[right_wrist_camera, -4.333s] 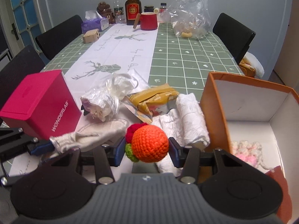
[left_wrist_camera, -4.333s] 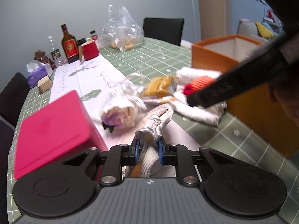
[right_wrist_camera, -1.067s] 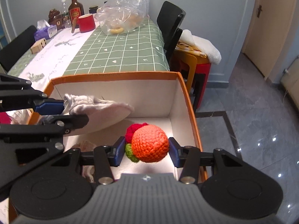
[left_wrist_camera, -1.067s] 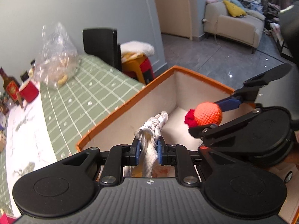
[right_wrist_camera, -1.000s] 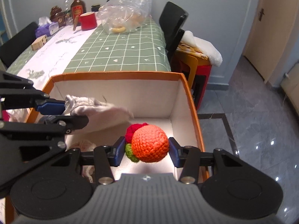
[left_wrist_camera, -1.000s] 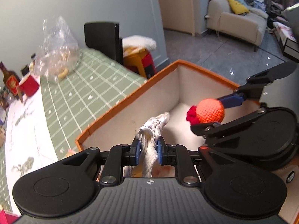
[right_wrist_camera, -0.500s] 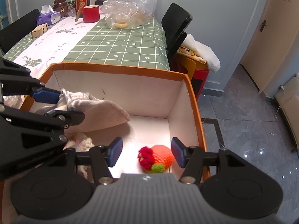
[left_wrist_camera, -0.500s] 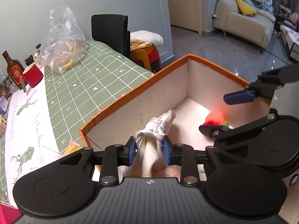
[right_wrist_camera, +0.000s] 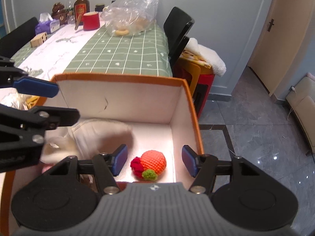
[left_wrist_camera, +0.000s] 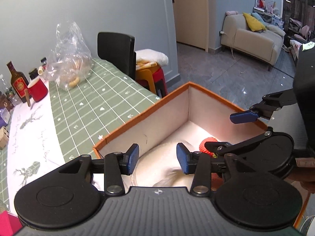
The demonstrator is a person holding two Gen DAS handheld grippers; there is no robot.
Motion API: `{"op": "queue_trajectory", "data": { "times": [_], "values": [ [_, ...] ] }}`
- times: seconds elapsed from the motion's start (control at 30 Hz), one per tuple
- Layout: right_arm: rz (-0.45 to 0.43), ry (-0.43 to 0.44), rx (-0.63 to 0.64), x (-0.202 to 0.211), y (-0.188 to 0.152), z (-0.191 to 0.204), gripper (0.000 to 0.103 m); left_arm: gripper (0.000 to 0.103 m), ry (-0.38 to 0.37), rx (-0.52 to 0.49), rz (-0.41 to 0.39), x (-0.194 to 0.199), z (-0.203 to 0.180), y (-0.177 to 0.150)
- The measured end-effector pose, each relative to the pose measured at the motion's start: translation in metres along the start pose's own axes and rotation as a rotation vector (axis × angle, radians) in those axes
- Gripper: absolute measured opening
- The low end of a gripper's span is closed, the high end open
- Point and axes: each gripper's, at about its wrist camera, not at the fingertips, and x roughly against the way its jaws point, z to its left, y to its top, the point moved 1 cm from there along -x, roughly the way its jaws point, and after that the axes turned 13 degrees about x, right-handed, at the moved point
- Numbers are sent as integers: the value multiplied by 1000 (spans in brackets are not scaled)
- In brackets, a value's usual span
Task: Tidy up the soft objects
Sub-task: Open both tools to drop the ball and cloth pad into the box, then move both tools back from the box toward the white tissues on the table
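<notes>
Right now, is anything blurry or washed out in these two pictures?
Left wrist view: the white cloth below the open left gripper is motion-smeared, and the box floor glares bright near the far corner. Right wrist view: the cloth is blurred too; the crochet ball is sharp. Both views bend straight edges, fisheye style.

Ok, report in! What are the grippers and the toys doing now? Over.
Left gripper open, right gripper open. Crochet ball and white cloth lie in orange box. Nothing in the way.

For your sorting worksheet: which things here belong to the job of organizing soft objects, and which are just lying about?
Part of the job:
crocheted orange toy
white cloth
orange box

Just lying about:
red mug
brown bottle
plastic bag
tissue box
</notes>
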Motion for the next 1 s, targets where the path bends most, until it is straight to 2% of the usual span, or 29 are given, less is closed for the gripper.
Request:
{"op": "queue_trajectory", "data": {
  "times": [0.17,0.27,0.4,0.73,1.0],
  "values": [
    [-36,-24,-19,20,4,-2,61,53,6,-4,-25,20,5,2],
    [-62,-18,-24,34,7,2,61,58,24,-6,-42,34,11,2],
    [-93,-15,-22,52,11,13,61,58,30,10,-60,52,24,1],
    [-159,1,33,87,35,60,62,59,75,45,-95,92,69,-10],
    [-158,22,105,89,48,104,62,60,110,101,-105,110,117,-26]
  ]
}}
